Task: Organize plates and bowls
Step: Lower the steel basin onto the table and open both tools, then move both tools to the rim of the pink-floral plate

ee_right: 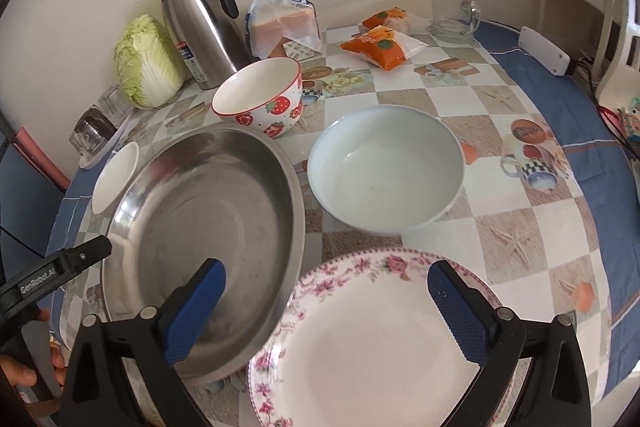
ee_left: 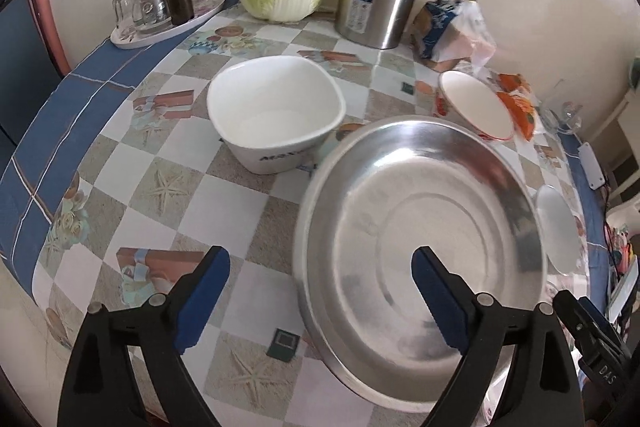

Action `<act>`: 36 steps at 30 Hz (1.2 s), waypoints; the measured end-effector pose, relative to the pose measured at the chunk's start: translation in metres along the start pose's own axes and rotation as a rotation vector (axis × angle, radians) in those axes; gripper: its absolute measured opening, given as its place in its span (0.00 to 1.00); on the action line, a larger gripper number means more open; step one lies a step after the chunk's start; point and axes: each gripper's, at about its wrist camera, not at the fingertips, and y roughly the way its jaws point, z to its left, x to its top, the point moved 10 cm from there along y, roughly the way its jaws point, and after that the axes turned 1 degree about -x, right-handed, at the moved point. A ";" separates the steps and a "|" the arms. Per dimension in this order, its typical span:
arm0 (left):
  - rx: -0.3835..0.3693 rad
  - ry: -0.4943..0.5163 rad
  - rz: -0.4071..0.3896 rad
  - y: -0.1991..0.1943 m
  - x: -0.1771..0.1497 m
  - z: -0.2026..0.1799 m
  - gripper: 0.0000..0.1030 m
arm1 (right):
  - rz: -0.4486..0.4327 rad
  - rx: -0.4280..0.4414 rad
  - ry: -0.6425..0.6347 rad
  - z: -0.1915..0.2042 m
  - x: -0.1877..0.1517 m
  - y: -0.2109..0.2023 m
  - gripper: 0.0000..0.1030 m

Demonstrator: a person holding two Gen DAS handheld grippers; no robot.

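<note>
Bare tablecloth [ee_left: 168,187] lies open left of the steel pan [ee_left: 420,227]; bowls crowd behind it.

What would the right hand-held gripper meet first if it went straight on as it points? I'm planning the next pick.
Most likely the floral plate: the open right hand-held gripper points down, fingers straddling its rim next to the steel basin. Depth is uncertain.
</note>
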 end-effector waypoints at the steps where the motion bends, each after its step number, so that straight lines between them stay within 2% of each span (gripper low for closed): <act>1: -0.012 0.004 -0.005 -0.003 -0.002 -0.004 0.92 | -0.005 0.001 0.002 -0.001 -0.001 -0.003 1.00; 8: -0.107 -0.010 -0.019 -0.021 -0.013 -0.029 0.93 | -0.045 -0.003 0.064 -0.023 -0.004 -0.026 1.00; 13: -0.141 0.025 -0.009 -0.031 -0.021 -0.050 0.93 | -0.043 -0.001 0.144 -0.046 -0.007 -0.034 1.00; 21: -0.219 0.121 0.117 -0.028 -0.049 -0.092 0.93 | 0.030 -0.016 0.297 -0.090 -0.022 -0.030 1.00; 29: -0.285 0.196 0.186 -0.032 -0.079 -0.131 0.93 | 0.084 -0.057 0.346 -0.117 -0.035 -0.023 1.00; 36: -0.306 0.243 0.246 -0.025 -0.106 -0.164 0.93 | 0.122 -0.069 0.352 -0.126 -0.041 -0.016 1.00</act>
